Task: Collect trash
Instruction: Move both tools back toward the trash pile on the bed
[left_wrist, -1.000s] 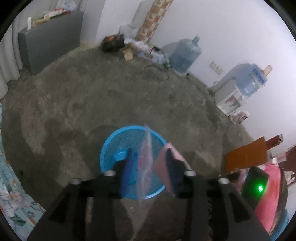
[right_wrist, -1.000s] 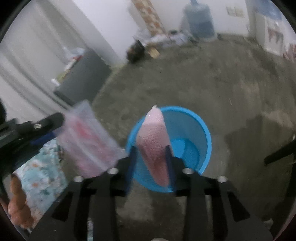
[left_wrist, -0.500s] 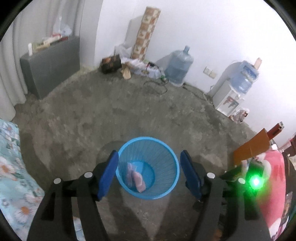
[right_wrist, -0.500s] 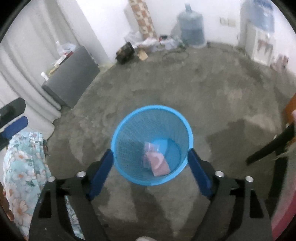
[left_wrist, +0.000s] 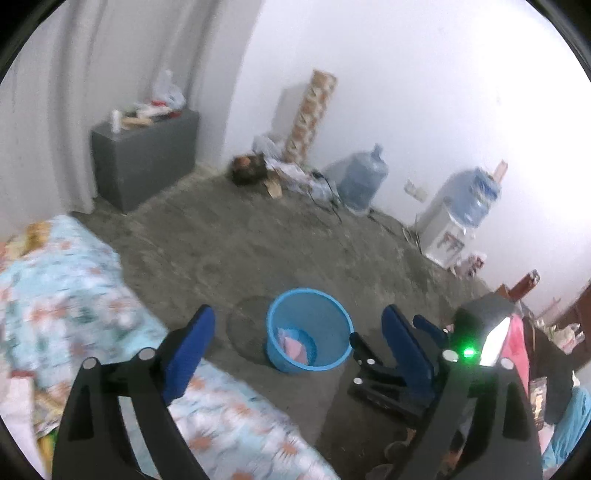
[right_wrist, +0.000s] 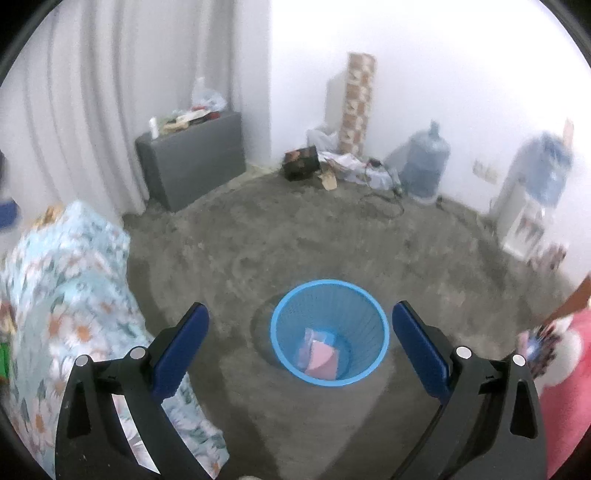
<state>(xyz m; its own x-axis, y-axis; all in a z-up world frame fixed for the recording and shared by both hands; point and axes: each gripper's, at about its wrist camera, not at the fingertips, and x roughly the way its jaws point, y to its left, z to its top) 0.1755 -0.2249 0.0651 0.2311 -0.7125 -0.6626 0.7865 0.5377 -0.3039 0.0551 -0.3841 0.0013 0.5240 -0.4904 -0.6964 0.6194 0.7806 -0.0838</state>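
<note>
The left gripper (left_wrist: 297, 325) was opening wide with nothing between its jaws, the floral bedding (left_wrist: 70, 280) below it. The right gripper (right_wrist: 301, 321) was opening too, equally empty. Pink trash (right_wrist: 321, 356) lay inside the blue basket (right_wrist: 328, 290) on the floor — between both pairs of fingers.

No legible text, label, brand, number or sign anywhere in either view. Printed patches on the white water dispenser (right_wrist: 524, 221) front and a patterned surface on the tall column (right_wrist: 357, 103) against the wall, both too blurred to read.
</note>
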